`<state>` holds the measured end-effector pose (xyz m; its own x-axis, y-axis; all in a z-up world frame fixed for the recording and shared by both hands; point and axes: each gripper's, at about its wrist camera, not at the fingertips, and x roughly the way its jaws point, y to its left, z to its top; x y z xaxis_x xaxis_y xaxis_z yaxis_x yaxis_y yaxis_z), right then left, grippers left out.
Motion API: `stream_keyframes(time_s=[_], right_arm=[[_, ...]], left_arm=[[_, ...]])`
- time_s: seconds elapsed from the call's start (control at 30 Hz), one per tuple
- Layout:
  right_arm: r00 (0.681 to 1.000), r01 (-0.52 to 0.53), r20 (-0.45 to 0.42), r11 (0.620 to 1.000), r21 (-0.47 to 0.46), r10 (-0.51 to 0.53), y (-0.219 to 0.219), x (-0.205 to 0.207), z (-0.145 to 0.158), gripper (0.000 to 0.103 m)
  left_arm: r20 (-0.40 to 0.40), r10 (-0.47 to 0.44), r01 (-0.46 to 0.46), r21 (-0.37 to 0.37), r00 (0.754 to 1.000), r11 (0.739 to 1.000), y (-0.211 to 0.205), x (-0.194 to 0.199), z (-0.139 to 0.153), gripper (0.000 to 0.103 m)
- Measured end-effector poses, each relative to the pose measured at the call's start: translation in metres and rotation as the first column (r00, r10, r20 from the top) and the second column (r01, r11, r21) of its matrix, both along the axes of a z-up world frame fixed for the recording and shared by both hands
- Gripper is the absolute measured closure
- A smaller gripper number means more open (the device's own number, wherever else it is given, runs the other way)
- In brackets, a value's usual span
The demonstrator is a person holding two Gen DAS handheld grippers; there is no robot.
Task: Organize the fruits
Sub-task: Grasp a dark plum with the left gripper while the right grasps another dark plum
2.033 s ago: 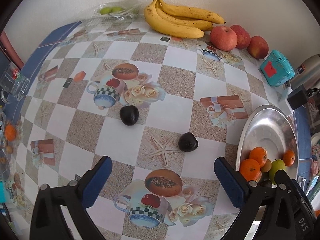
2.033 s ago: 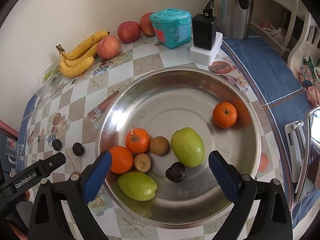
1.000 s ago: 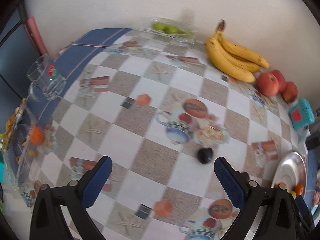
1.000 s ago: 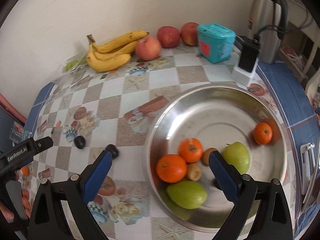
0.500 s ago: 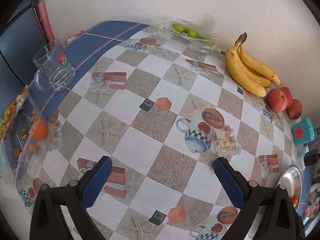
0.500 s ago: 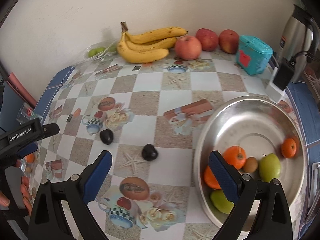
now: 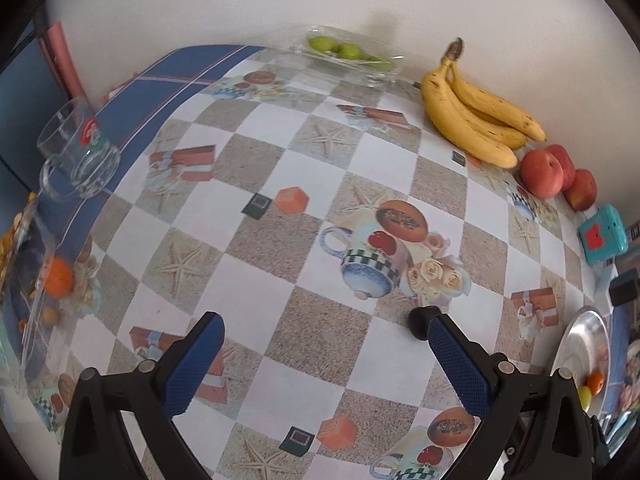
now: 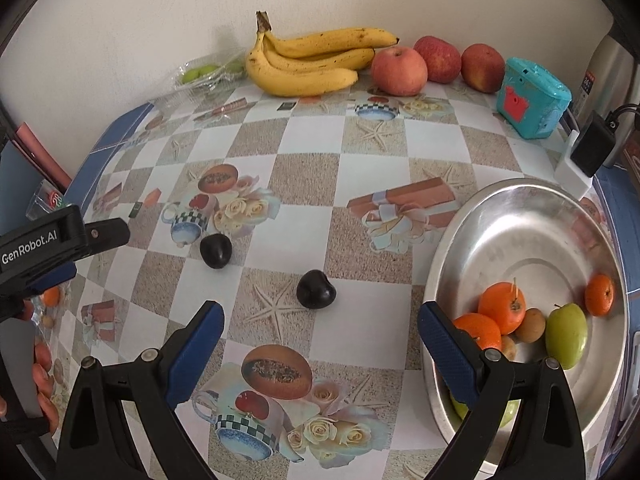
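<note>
On the far left of the counter (image 7: 256, 264) stands an upright glass mug (image 7: 78, 156). The left gripper (image 7: 320, 356) has its fingers spread wide, pinching nothing, with one dark plum (image 7: 418, 322) just beside its right fingertip. In the right wrist view, that dark plum (image 8: 216, 251) lies left of a second dark plum (image 8: 316, 289), which sits between the spread, empty fingers of the right gripper (image 8: 320, 344). Far back are bananas (image 8: 312, 62), then apples (image 8: 399, 66). At the right, the steel bowl (image 8: 532, 216) holds oranges (image 8: 502, 307), a green fruit (image 8: 566, 335) and small brown fruits.
</note>
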<state>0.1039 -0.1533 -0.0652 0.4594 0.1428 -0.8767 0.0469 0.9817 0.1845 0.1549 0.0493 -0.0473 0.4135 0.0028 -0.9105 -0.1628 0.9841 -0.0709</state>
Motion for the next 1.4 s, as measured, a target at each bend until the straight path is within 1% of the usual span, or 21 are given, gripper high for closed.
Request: stream_keyframes(time_s=[0.2, 0.33, 0.5, 0.57, 0.63, 0.8, 0.93, 1.0, 1.07, 1.1, 1.13, 1.2, 1.27, 1.3, 1.33, 1.37, 1.4], right_arm=[[1.0, -0.003, -0.026, 1.0, -0.004, 0.002, 0.001, 0.002, -0.01, 0.006], [0.999, -0.005, -0.039, 1.0, 0.009, 0.005, 0.002, 0.004, -0.016, 0.006], [1.0, 0.003, -0.01, 0.999, 0.054, -0.002, 0.003, 0.005, -0.015, 0.006], [1.0, 0.011, 0.007, 0.999, 0.048, -0.011, 0.003, 0.006, -0.014, 0.006], [1.0, 0.015, 0.021, 0.999, 0.038, -0.016, 0.002, 0.007, -0.013, 0.006], [1.0, 0.016, 0.024, 0.999, 0.041, -0.017, 0.001, 0.011, -0.018, 0.006], [1.0, 0.012, 0.023, 0.999, 0.037, -0.013, 0.002, 0.014, -0.023, 0.006], [1.0, 0.011, 0.02, 0.999, 0.031, -0.012, 0.002, 0.015, -0.025, 0.006], [1.0, 0.007, 0.022, 1.0, 0.026, -0.007, 0.003, 0.017, -0.026, 0.007], [1.0, 0.002, 0.023, 1.0, 0.021, -0.002, 0.005, 0.017, -0.027, 0.008], [1.0, -0.003, 0.024, 1.0, 0.016, 0.003, 0.006, 0.018, -0.027, 0.012], [1.0, -0.007, 0.02, 1.0, 0.011, 0.007, 0.007, 0.019, -0.03, 0.018], [1.0, -0.009, 0.016, 1.0, 0.008, 0.008, 0.008, 0.02, -0.032, 0.026], [1.0, -0.009, 0.015, 1.0, 0.006, 0.008, 0.008, 0.021, -0.033, 0.032], [1.0, -0.007, 0.013, 1.0, 0.004, 0.007, 0.008, 0.021, -0.034, 0.036], [1.0, -0.006, 0.01, 1.0, 0.002, 0.006, 0.008, 0.022, -0.035, 0.037], [1.0, -0.004, 0.008, 1.0, 0.004, 0.004, 0.007, 0.022, -0.035, 0.04]], left_arm=[[0.015, -0.062, 0.062, -0.002, 0.998, 0.998, -0.016, 0.004, -0.004, 0.0], [0.029, -0.084, 0.084, -0.007, 0.996, 0.996, -0.023, 0.005, -0.006, 0.0], [0.05, -0.108, 0.109, -0.015, 0.993, 0.994, -0.031, 0.007, -0.007, 0.0], [0.055, -0.12, 0.121, -0.022, 0.991, 0.992, -0.034, 0.009, -0.008, 0.0], [0.058, -0.141, 0.143, -0.044, 0.988, 0.989, -0.037, 0.011, -0.009, 0.0], [0.051, -0.164, 0.168, -0.071, 0.985, 0.983, -0.043, 0.014, -0.014, 0.0], [0.043, -0.166, 0.17, -0.124, 0.985, 0.978, -0.043, 0.016, -0.021, 0.001], [0.037, -0.184, 0.187, -0.115, 0.982, 0.976, -0.047, 0.017, -0.025, 0.005], [0.029, -0.197, 0.199, -0.109, 0.98, 0.974, -0.05, 0.018, -0.028, 0.012], [0.018, -0.199, 0.199, -0.115, 0.98, 0.973, -0.051, 0.019, -0.032, 0.013], [0.013, -0.198, 0.198, -0.12, 0.98, 0.973, -0.052, 0.019, -0.034, 0.014], [0.003, -0.2, 0.199, -0.133, 0.98, 0.971, -0.052, 0.02, -0.038, 0.02], [-0.004, -0.205, 0.202, -0.142, 0.979, 0.969, -0.052, 0.02, -0.041, 0.031], [-0.008, -0.206, 0.203, -0.146, 0.979, 0.968, -0.052, 0.02, -0.043, 0.034], [-0.01, -0.207, 0.203, -0.147, 0.978, 0.968, -0.052, 0.02, -0.044, 0.039], [-0.013, -0.208, 0.204, -0.147, 0.978, 0.968, -0.053, 0.02, -0.045, 0.046], [-0.019, -0.208, 0.204, -0.146, 0.978, 0.968, -0.053, 0.02, -0.047, 0.05]])
